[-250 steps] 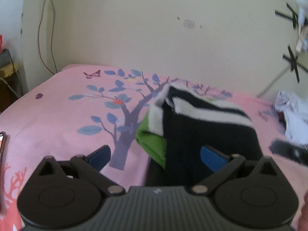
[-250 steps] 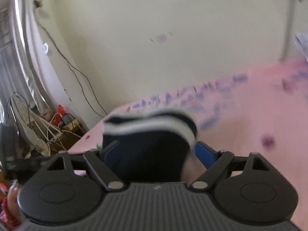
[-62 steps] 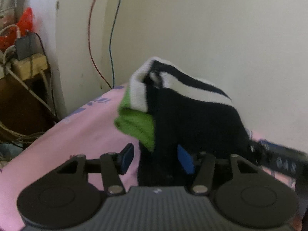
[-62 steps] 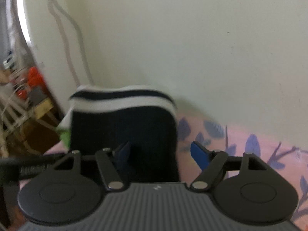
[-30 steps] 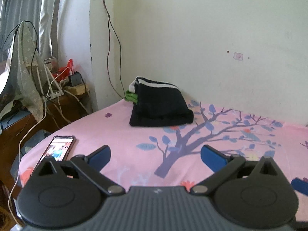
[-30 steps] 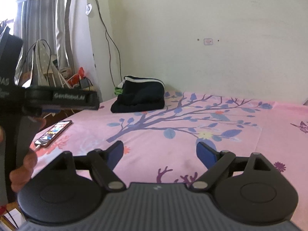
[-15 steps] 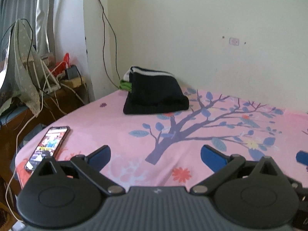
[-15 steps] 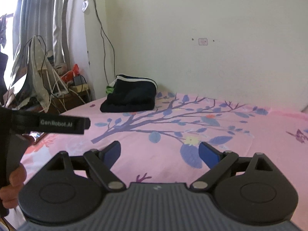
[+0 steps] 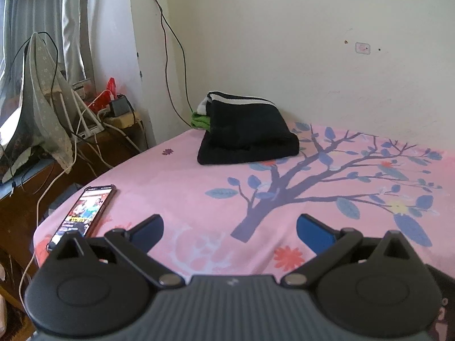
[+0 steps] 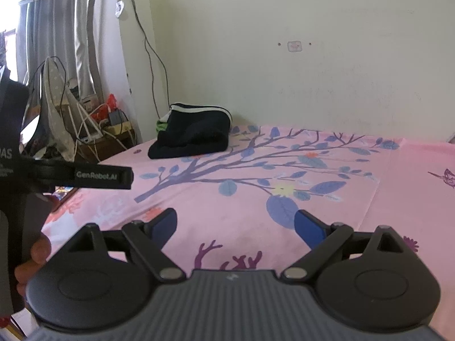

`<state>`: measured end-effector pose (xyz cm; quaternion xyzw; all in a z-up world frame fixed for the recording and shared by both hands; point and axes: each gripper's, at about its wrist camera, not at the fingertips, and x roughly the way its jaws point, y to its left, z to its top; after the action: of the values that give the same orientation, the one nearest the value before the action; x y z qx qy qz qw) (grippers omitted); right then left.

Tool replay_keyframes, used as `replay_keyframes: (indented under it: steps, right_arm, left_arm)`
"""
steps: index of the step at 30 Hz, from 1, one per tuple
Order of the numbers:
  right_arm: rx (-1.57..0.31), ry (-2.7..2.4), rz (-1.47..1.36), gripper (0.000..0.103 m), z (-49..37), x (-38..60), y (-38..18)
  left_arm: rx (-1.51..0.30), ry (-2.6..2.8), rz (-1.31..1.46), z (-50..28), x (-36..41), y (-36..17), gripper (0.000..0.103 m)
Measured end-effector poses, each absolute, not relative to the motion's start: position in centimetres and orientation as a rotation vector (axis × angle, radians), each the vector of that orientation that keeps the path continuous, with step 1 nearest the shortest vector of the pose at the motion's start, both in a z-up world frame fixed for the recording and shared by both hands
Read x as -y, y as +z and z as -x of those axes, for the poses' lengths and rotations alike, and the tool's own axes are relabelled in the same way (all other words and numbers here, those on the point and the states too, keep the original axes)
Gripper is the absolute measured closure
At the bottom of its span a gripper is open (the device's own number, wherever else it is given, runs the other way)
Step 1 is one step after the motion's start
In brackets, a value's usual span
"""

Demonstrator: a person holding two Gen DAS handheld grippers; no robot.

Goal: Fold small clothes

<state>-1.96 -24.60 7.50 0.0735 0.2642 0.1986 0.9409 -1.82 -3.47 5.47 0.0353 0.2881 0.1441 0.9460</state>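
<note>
At the far left of the left wrist view, a side table crowded with cables and a draped cloth stands beside the bed, with grey curtains behind it. A phone lies screen up on the near left edge of the pink bedsheet, just beside the left tool, whose blue-tipped fingers stand wide apart with only sheet between them. Farther back, near the corner of the cream wall, sits the pile of folded clothes: a black garment with white stripes on top, a bit of green cloth poking out at its left (how many pieces lie under it I cannot tell). It rests at the tip of the printed tree, well apart from both tools. In the right wrist view, a hand grips the dark handle of the left tool at the left edge; the pile shows again toward the back left, and the right tool hovers over the sheet with its fingers spread and nothing held.
</note>
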Motion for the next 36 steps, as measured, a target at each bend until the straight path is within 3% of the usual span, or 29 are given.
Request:
replay_keyframes:
  steps: [36]
  right_arm:
    - [-0.486, 0.409, -0.273, 0.013, 2.5, 26.7, 9.3]
  left_arm:
    - [-0.664, 0.211, -0.006, 2.5, 5.6, 7.4, 0.0]
